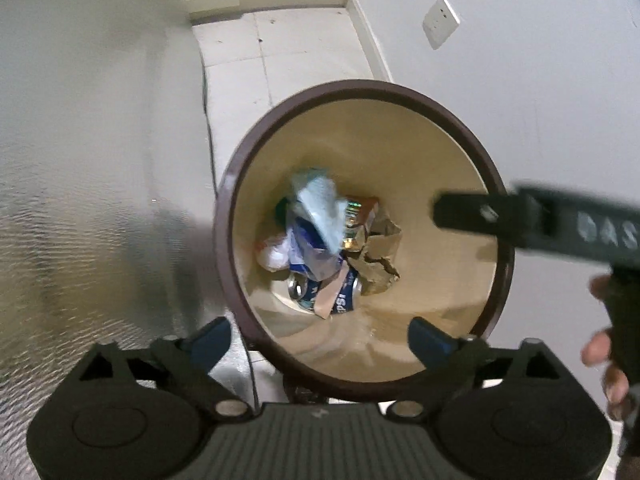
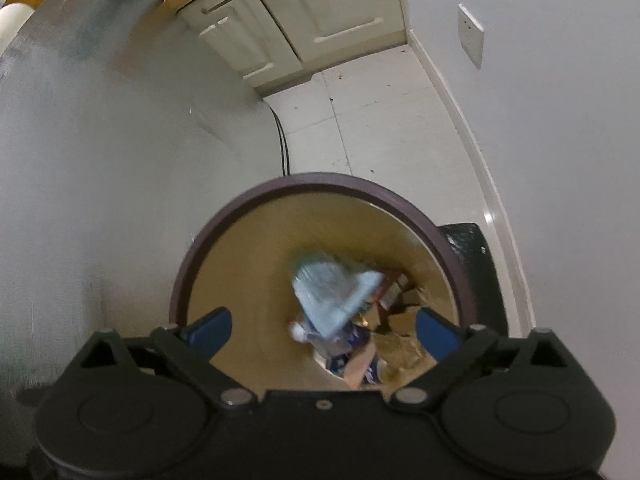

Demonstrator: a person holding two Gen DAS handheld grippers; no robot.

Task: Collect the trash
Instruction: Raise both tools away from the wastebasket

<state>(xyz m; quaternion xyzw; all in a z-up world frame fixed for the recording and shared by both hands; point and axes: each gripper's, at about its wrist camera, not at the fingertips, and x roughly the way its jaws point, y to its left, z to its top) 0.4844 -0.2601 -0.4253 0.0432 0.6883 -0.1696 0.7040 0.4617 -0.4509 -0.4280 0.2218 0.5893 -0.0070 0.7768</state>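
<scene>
A round bin with a dark brown rim [image 1: 256, 152] and tan inside stands on the tiled floor, seen from above in both wrist views. Inside lie a crushed blue can [image 1: 340, 294], crumpled brown paper [image 1: 380, 256], a white wad and a light blue plastic wrapper [image 1: 320, 208], blurred, on top of the pile. The same wrapper [image 2: 332, 292] shows blurred inside the bin rim [image 2: 224, 216]. My left gripper [image 1: 320, 338] hangs open over the bin's near edge with nothing between its blue pads. My right gripper [image 2: 322, 330] is open over the bin, empty; one of its fingers [image 1: 472, 212] reaches in from the right.
A grey appliance side [image 1: 100, 160] stands close on the left of the bin, a white wall with a socket [image 1: 442, 20] on the right. Cream cabinet doors [image 2: 312, 12] close off the far end of the floor strip. A black cable [image 2: 282, 140] runs down beside the appliance.
</scene>
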